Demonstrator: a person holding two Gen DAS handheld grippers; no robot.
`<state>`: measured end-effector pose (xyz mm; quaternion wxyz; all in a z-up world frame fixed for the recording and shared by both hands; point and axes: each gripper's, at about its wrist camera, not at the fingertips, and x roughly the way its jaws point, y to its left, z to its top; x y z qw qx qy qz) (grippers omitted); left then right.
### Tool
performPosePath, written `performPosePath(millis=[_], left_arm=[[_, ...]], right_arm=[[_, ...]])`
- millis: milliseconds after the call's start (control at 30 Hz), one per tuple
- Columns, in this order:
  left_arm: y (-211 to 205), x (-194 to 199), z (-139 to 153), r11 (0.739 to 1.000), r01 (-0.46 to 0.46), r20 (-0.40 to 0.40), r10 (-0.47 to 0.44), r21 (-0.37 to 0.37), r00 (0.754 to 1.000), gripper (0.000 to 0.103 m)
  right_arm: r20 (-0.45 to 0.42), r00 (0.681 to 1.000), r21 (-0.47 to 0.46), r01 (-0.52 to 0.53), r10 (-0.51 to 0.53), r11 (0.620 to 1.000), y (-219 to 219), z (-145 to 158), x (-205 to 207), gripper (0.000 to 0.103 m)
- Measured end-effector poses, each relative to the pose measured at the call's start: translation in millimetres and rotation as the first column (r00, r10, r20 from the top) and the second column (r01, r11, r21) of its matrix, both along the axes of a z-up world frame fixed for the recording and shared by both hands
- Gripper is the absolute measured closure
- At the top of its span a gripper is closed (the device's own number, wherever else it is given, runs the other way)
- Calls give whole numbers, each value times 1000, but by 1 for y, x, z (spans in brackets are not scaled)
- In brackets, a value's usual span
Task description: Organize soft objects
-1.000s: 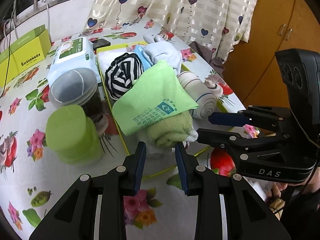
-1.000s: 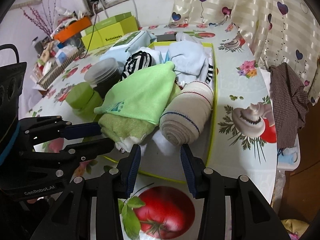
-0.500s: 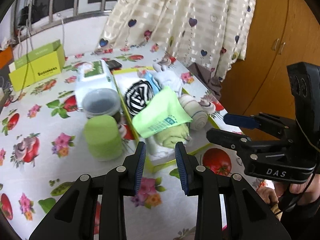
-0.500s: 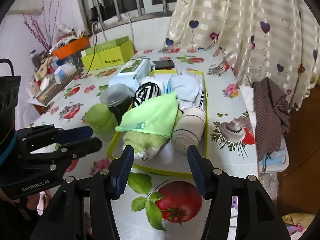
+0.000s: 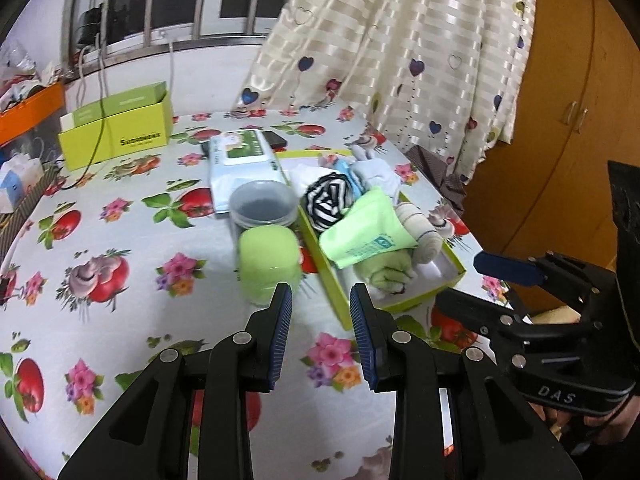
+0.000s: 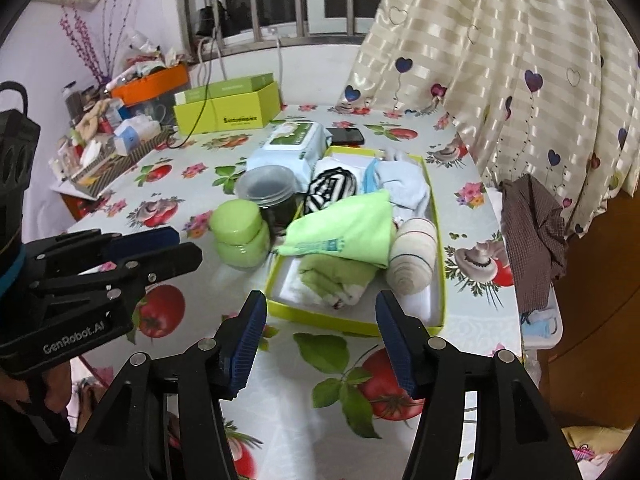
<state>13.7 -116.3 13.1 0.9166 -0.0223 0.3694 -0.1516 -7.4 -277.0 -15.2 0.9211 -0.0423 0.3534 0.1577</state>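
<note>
A yellow-green shallow box on the floral table holds soft things: a light green cloth over a green towel roll, a cream striped roll, a black-and-white striped bundle and pale blue socks. My left gripper is open and empty, well in front of the box. My right gripper is open wider and empty, in front of the box's near edge.
A green lidded jar and a clear tub stand left of the box. A wipes pack, a phone and a yellow carton lie behind. Curtain and brown cloth hang at the table's right edge.
Both grippers have pulled back and up from the box, which now looks smaller. The right jaws have opened wider. The soft things have not moved.
</note>
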Motion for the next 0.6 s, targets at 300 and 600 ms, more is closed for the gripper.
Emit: performPosePath(millis=[300,600], left_arm=[[10,-2,-2,998,-41,9,40,38,999,71],[6,1,-5,997,-42,7,41,60,999,71]], right_arm=[[-4,1000,-8,-25,25,1000,11,-2,1,46],[-10,1000,-7,-27,27,1000,11,-6,4,46]])
